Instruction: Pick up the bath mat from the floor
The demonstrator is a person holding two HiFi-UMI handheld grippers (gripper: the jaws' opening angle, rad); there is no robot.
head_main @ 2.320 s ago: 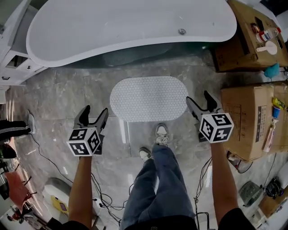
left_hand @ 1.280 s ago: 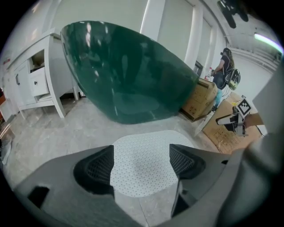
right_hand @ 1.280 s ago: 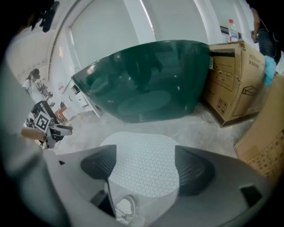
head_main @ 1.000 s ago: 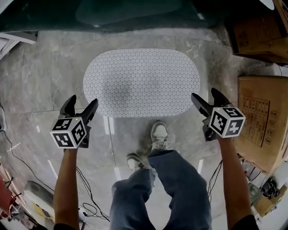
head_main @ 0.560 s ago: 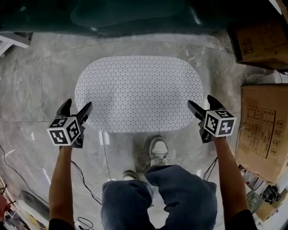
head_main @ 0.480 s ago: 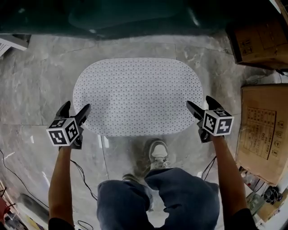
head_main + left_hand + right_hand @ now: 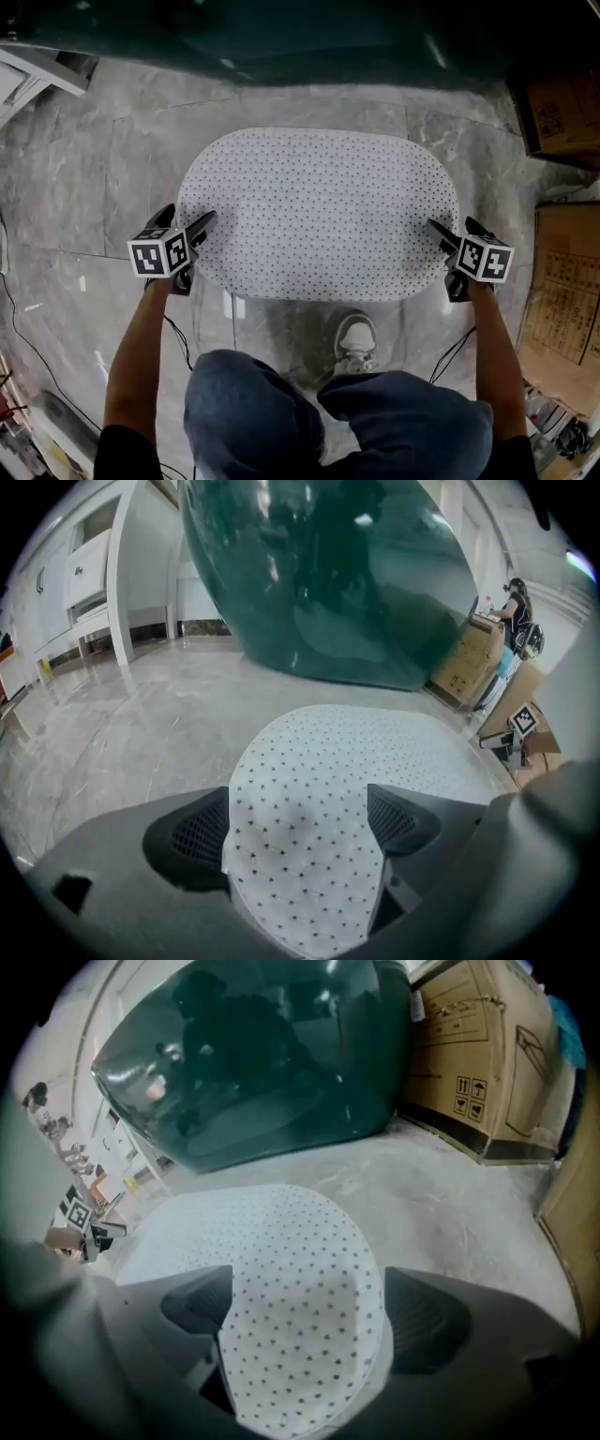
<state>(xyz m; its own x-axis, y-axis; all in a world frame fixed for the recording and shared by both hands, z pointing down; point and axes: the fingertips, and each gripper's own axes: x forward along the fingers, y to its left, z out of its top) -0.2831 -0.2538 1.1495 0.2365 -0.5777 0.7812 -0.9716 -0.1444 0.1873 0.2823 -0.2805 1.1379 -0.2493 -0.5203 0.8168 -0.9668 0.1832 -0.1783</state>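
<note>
Lowered, left gripper (image 7: 190, 214) and right gripper (image 7: 451, 223) straddle the oval, dotted bath mat (image 7: 319, 211), jaws just opened.

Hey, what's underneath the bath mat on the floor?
The bath mat lies on the grey marble floor, which shows all around it. The floor directly beneath is covered, so anything under there cannot be seen.

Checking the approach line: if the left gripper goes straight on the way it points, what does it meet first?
The bath mat: its left end shows between the open jaws of the left gripper, which have just been opening. Depth is unclear, but the mat, with the floor under it, looks first.
</note>
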